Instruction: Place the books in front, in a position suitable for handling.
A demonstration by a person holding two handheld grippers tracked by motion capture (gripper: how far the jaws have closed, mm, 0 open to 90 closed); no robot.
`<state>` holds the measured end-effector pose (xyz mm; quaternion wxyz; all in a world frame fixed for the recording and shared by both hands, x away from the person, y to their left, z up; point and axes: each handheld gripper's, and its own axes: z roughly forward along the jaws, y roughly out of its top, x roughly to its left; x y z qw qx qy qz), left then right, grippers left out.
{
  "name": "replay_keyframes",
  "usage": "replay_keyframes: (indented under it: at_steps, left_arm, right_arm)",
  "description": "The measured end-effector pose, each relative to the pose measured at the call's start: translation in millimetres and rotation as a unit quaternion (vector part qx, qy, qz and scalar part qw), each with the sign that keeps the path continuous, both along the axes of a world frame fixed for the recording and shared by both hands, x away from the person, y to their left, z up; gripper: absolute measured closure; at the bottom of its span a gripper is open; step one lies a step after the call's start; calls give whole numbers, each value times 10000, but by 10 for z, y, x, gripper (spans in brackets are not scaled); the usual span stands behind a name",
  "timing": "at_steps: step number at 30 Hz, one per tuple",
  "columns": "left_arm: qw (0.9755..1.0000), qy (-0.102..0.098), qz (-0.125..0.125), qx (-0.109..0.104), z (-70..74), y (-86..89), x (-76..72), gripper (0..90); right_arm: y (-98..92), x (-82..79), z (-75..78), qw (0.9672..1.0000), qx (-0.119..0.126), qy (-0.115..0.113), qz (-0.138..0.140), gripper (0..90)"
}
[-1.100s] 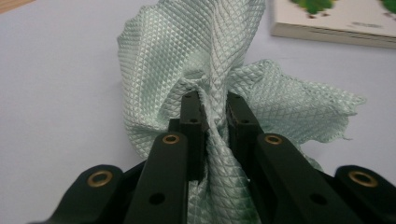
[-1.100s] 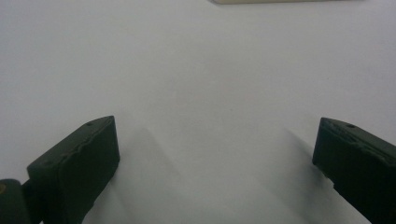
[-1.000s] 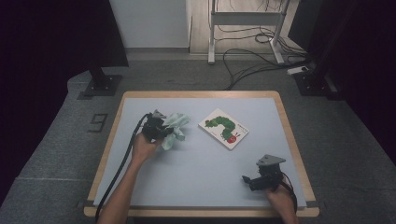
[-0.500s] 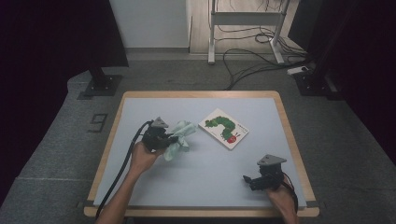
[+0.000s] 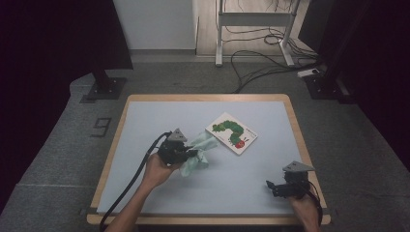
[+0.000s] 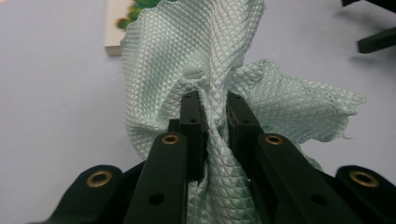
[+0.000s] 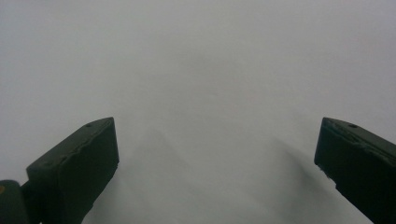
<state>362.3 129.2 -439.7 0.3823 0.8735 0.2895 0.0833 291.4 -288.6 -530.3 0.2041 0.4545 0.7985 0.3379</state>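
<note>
Pale blue surface (image 5: 145, 116) in a dark room. Green cloth (image 5: 198, 155) pinched tight in the left tongs (image 6: 215, 109), lifted beside the caterpillar book (image 5: 232, 132). Right tongs (image 5: 270, 186) spread wide, holding nothing. Picked up already; putting down probably still to do.

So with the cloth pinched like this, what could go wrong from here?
The left gripper pinches only a bunched fold of the green cloth, so it might slip free. The cloth's loose end hangs close to the picture book and could drag or nudge it. The right gripper, open, holds nothing to steady either.
</note>
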Motion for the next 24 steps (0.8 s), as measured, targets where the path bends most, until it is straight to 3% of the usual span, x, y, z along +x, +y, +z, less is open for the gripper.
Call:
replay_keyframes:
  at_steps: [9,13,24]
  left_arm:
    - [9986,120,-508,-101,-57,-375,-179,791]
    - [9973,-8,-722,107,-106,-613,-259,791]
    - [9940,34,-1082,152,-317,-1136,-314,785]
  right_arm:
    - [-24,29,-59,9998,74,171,-38,0]
    - [-25,29,-61,9998,81,170,-38,0]
    - [-27,27,-63,9998,75,154,-32,0]
